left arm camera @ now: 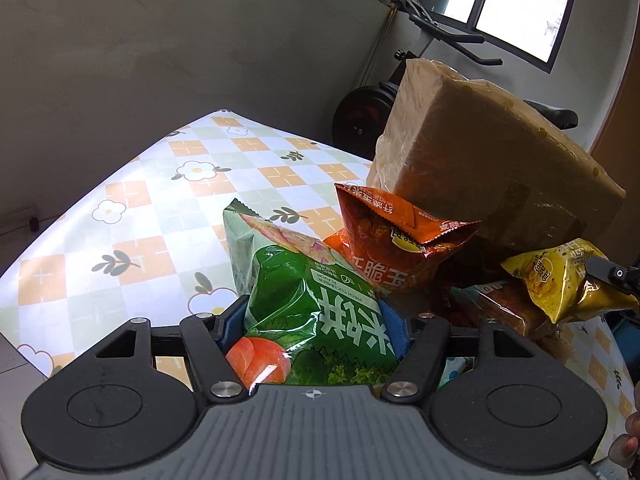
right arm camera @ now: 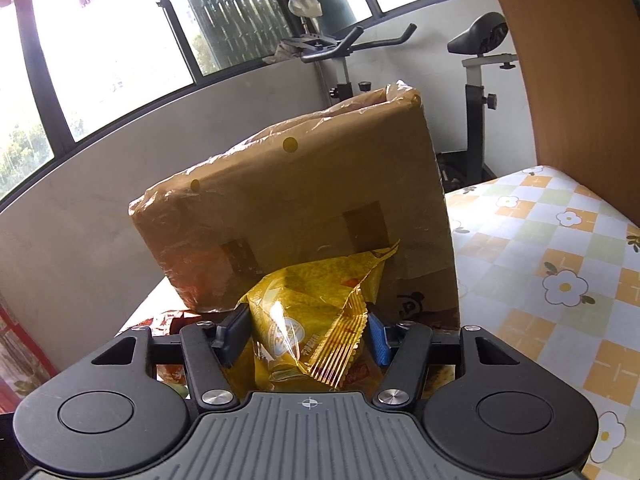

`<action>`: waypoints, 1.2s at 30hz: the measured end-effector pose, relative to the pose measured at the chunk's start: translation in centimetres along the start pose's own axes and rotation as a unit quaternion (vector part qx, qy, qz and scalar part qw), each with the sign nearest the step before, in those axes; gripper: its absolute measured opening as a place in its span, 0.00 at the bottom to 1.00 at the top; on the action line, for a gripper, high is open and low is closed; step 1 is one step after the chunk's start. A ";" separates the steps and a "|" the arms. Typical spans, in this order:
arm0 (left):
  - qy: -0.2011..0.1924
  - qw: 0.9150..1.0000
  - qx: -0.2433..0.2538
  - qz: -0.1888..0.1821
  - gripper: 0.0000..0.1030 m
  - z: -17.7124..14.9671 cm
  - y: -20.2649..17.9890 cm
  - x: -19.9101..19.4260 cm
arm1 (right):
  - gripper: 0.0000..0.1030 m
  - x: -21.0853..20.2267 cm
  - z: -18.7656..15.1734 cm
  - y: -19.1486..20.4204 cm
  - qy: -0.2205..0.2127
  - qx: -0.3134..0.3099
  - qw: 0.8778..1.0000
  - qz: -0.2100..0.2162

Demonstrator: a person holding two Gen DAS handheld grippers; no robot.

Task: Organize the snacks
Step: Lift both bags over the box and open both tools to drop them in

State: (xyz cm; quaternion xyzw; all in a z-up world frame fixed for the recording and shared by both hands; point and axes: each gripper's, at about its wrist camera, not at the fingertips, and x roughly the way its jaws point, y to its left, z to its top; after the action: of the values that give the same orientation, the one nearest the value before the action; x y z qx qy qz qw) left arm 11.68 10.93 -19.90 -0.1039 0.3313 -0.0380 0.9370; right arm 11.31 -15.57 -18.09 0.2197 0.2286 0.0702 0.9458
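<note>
A: Where's the green crinkly snack bag point(left arm camera: 316, 320)?
B: Clamped in the left gripper point(left arm camera: 314, 322), above the checked floral tablecloth point(left arm camera: 132, 216).
A: And the right gripper point(right arm camera: 308, 330)?
B: It pinches a yellow foil snack bag point(right arm camera: 312, 324); the plastic-wrapped brown cardboard box point(right arm camera: 304, 204) stands at twelve o'clock.

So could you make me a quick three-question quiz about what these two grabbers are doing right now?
1. True or false: the left gripper holds a green snack bag.
2. What colour is the bag in the right gripper?
3. What stands behind the snacks: A) a plastic-wrapped cardboard box, B) a basket, C) a drawer?

Key: 1 true; 2 yellow; 3 A.
</note>
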 end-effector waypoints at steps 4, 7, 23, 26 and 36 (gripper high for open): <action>-0.002 1.000 0.003 0.006 0.68 -0.1 -0.2 -0.8 | 0.53 -0.6 0.1 -0.2 -0.005 0.000 1.000 -0.003; 0.000 1.000 0.004 0.009 0.68 -0.1 -0.4 -1.3 | 0.53 -1.2 0.1 -0.3 -0.006 0.004 1.000 -0.006; -0.072 0.997 0.009 0.013 0.68 2.0 -1.3 -5.6 | 0.53 -5.7 1.5 0.5 -0.073 -0.034 0.997 -0.006; -0.091 0.996 0.018 0.011 0.68 2.8 -1.9 -6.3 | 0.53 -6.4 2.1 0.7 -0.090 -0.044 0.995 -0.007; -0.152 0.985 0.077 -0.028 0.68 7.4 -5.3 -8.6 | 0.53 -7.9 5.3 0.9 -0.142 -0.066 0.988 0.004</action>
State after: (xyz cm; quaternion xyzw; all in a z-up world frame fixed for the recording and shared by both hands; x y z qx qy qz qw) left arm 9.61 8.25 -7.82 -0.0452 0.1781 -0.0731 0.9803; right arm 6.71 -18.60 -10.29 0.1651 0.0856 0.0569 0.9809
